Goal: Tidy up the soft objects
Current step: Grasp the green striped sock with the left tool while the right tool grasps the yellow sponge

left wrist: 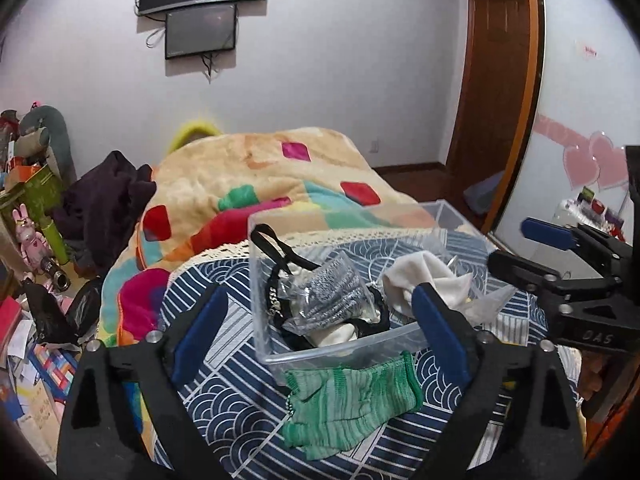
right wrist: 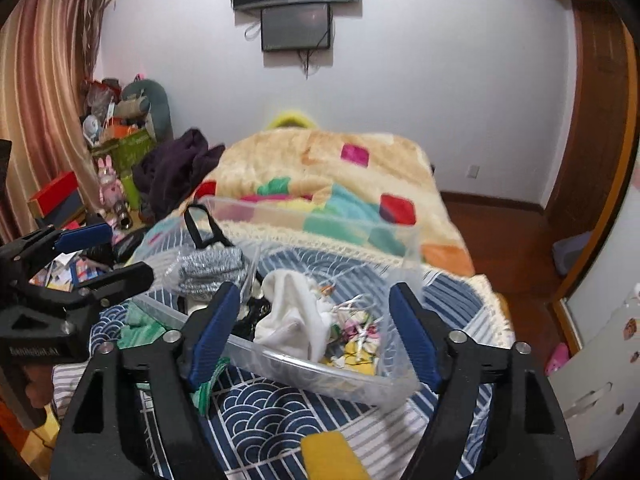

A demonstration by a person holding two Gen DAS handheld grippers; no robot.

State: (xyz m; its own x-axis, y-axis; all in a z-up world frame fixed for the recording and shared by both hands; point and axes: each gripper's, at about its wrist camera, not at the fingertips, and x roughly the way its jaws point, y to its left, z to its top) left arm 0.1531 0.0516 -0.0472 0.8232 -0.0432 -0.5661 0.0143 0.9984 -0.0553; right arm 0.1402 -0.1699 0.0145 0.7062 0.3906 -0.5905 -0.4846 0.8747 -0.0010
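Both grippers, the left gripper (left wrist: 316,332) and the right gripper (right wrist: 316,332), are built from black plastic arms joined by silver screws; each finger is faced with a ribbed blue pad (left wrist: 200,336).

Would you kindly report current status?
Left gripper open, right gripper open, both empty. Green glove outside clear bin. Nothing blocking.

right gripper (left wrist: 592,276) body, seen from left wrist view: "das" in raised letters, partly shadowed
left gripper (right wrist: 68,264) body, seen from right wrist view: white print, roughly "genrobot.ai", blurry
black waistband (left wrist: 274,300) in clear bin (left wrist: 344,350): white lettering, unreadable
green box (right wrist: 130,148): markings too small
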